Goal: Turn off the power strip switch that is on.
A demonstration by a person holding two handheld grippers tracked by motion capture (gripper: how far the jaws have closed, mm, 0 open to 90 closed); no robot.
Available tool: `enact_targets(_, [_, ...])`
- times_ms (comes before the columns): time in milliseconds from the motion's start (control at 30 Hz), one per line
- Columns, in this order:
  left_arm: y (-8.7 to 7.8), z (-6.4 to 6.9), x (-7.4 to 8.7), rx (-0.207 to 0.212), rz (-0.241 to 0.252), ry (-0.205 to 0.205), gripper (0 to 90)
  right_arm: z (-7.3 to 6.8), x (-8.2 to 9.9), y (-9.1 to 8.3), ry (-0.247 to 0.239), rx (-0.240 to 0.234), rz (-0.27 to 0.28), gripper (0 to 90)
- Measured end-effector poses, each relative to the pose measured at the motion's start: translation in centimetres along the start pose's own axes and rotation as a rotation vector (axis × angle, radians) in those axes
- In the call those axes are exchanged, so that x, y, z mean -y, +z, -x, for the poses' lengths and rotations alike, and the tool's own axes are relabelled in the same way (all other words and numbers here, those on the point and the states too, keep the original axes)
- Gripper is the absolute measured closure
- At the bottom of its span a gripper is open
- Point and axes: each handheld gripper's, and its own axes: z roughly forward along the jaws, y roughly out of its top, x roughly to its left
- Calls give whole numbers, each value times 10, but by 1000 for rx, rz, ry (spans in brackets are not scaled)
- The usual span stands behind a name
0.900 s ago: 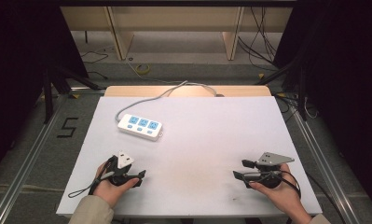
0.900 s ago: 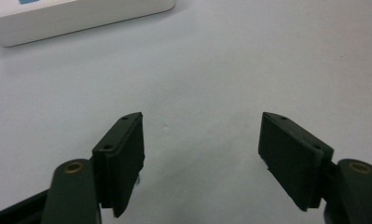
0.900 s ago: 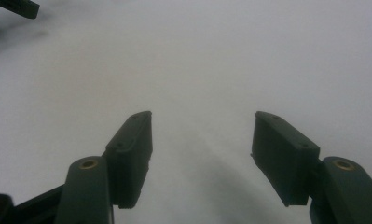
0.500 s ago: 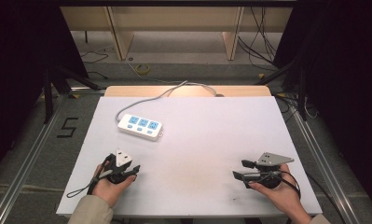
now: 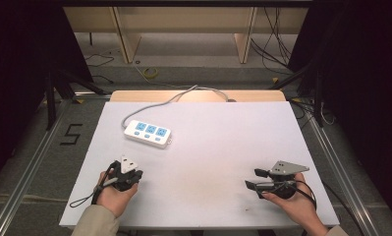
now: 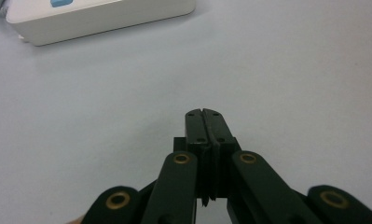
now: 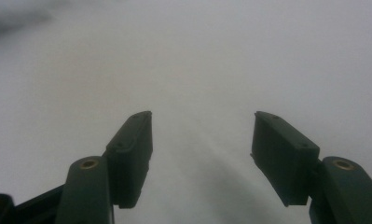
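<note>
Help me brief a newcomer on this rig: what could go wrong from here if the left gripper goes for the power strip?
1. The left gripper is shut and empty; unless it opens first, it would likely push the power strip rather than grasp it.
2. The strip's grey cable runs off the table's far edge, so a pull may drag against it.
3. The right gripper is open near the front edge, its own cable looped beside the hand; it could snag.

The black two-jaw left gripper (image 5: 129, 173) is held low in the person's left hand (image 5: 114, 192), its jaws pressed together with nothing between them. The black two-jaw right gripper (image 5: 252, 179) is held in the right hand (image 5: 288, 200), its jaws spread wide apart and empty.
</note>
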Motion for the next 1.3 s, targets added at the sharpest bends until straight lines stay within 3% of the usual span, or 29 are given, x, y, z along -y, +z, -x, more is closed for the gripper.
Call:
enact_targets(767, [4,-3,-15,11,-19,-49,899,1,0,0,1,3,-9,389])
enact_targets(1300, [6,-9,-24,-4,-36,-84,899,0,1,0,1,4,-12,389])
